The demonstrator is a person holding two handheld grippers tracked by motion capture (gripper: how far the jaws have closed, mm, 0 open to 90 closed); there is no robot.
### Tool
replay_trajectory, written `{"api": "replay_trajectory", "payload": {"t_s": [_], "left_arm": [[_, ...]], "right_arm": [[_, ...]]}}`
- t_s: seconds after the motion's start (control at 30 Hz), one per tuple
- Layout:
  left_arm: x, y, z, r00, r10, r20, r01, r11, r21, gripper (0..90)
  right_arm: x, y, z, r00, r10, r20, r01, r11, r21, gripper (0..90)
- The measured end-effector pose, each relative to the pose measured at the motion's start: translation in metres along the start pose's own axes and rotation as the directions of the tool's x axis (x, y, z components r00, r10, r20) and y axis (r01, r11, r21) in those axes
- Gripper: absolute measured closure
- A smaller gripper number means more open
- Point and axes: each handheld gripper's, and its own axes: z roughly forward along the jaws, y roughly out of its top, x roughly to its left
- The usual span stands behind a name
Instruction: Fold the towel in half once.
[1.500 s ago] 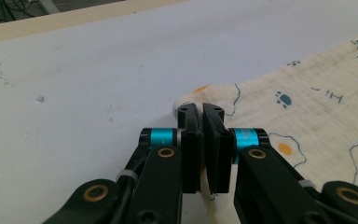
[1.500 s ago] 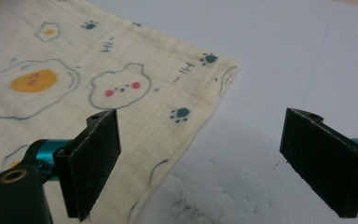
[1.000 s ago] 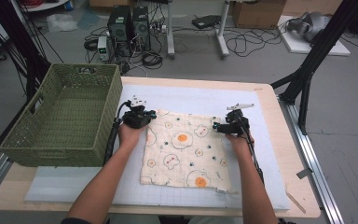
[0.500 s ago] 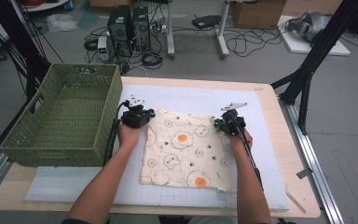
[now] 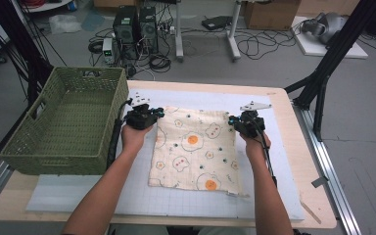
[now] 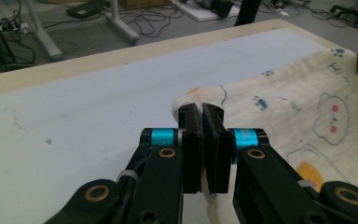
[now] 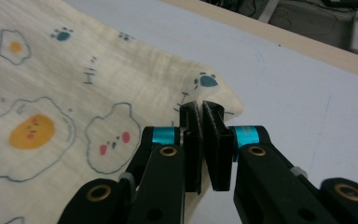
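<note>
A cream cloth (image 5: pixel 196 147) printed with fried eggs and paw marks lies spread on the white mat (image 5: pixel 78 196). My left gripper (image 5: pixel 155 111) is at its far left corner. In the left gripper view the jaws (image 6: pixel 201 109) stand shut, with the cloth's corner (image 6: pixel 189 95) pinched between them. My right gripper (image 5: pixel 234 117) is at the far right corner. In the right gripper view the jaws (image 7: pixel 201 107) are shut on the cloth's edge (image 7: pixel 214 88). The pinched corners sit slightly raised off the mat.
A green woven basket (image 5: pixel 54 161) stands at the left, close to my left forearm. The wooden table edge (image 5: pixel 293 112) runs just right of the mat. Black stands, cables and computer boxes (image 5: pixel 137 24) are on the floor beyond the table.
The right gripper has edged left onto the cloth's far right corner. Both grippers have risen a little with the far corners.
</note>
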Motion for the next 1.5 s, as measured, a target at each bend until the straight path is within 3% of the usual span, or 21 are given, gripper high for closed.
{"api": "replay_trajectory", "payload": {"t_s": [0.23,0.63,0.83,1.03,1.3,1.5], "left_arm": [[-0.008,0.006,-0.018,0.9995,0.013,0.030,-0.012,0.9995,-0.030,86.0],[-0.019,-0.024,-0.040,0.9964,-0.006,0.085,0.010,0.9989,-0.047,85.9],[-0.026,-0.032,-0.052,0.9930,0.003,0.118,0.003,0.9988,-0.048,85.8],[-0.031,-0.043,-0.060,0.9918,0.019,0.126,-0.013,0.9990,-0.043,85.8],[-0.035,-0.059,-0.070,0.9878,0.012,0.155,-0.006,0.9990,-0.044,85.8],[-0.040,-0.070,-0.078,0.9853,0.043,0.166,-0.038,0.9987,-0.033,85.8]], "right_arm": [[0.011,0.006,-0.021,0.9991,-0.030,-0.031,0.029,0.999,-0.021,86.6],[0.029,-0.007,-0.044,0.9934,-0.072,-0.090,0.069,0.997,-0.040,86.5],[0.040,-0.011,-0.053,0.9872,-0.133,-0.088,0.130,0.991,-0.036,86.4],[0.046,-0.026,-0.060,0.9862,-0.134,-0.097,0.131,0.991,-0.042,86.3],[0.052,-0.050,-0.071,0.9869,-0.125,-0.103,0.120,0.991,-0.053,86.2],[0.060,-0.072,-0.084,0.9864,-0.124,-0.109,0.116,0.990,-0.077,86.2]]}}
